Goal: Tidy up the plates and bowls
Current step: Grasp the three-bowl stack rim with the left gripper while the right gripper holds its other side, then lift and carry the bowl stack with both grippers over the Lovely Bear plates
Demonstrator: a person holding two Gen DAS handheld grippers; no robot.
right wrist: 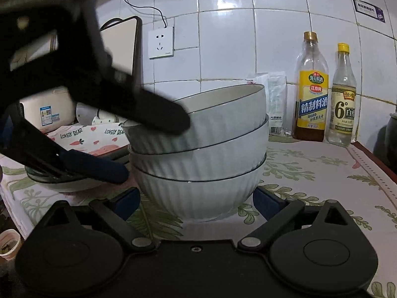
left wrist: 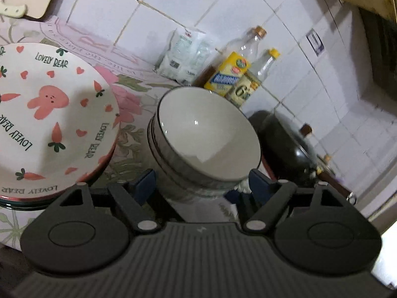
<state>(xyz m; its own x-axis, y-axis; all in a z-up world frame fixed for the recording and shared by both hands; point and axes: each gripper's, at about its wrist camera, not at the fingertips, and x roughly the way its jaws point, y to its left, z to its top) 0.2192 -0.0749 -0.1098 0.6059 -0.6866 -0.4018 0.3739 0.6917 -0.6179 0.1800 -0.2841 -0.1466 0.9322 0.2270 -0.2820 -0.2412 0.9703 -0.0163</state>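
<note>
Left wrist view: left gripper [left wrist: 202, 186] above and beside the bowl stack [left wrist: 206, 139], jaws wide, one blue pad either side of the stack's lower wall, not clearly touching. Plate stack [left wrist: 57, 114] — pink rabbit-and-carrot print, "LOVELY BEAR" lettering — sits just left of the bowls on the floral bench cover [left wrist: 129, 149]. Black wok [left wrist: 287, 146] close on the bowls' other side. Two bottles [left wrist: 250, 67] and a white packet [left wrist: 184, 54] stand against the tiled wall behind. Right wrist view: right gripper [right wrist: 197, 202] low at bench level, jaws wide, straddling the base of the bottom bowl [right wrist: 196, 196]; nothing held. Three ribbed white bowls nested, top bowl [right wrist: 198, 116] visibly tilted, its rim higher toward the bottles. Left gripper's fingers [right wrist: 158, 116] cross in front of the top bowl's rim on the plate side — contact cannot be told. Task looks nearly done: bowls stacked, plates stacked, side by side. Risks, as judged: the tilted top bowl is poorly seated, so a nudge from either gripper could slide it off or rock the whole stack. Squeezing the bottom bowl alone would leave the upper two free to shift. Wok and plates crowd both flanks — a sideways push means chipped rims.
</note>
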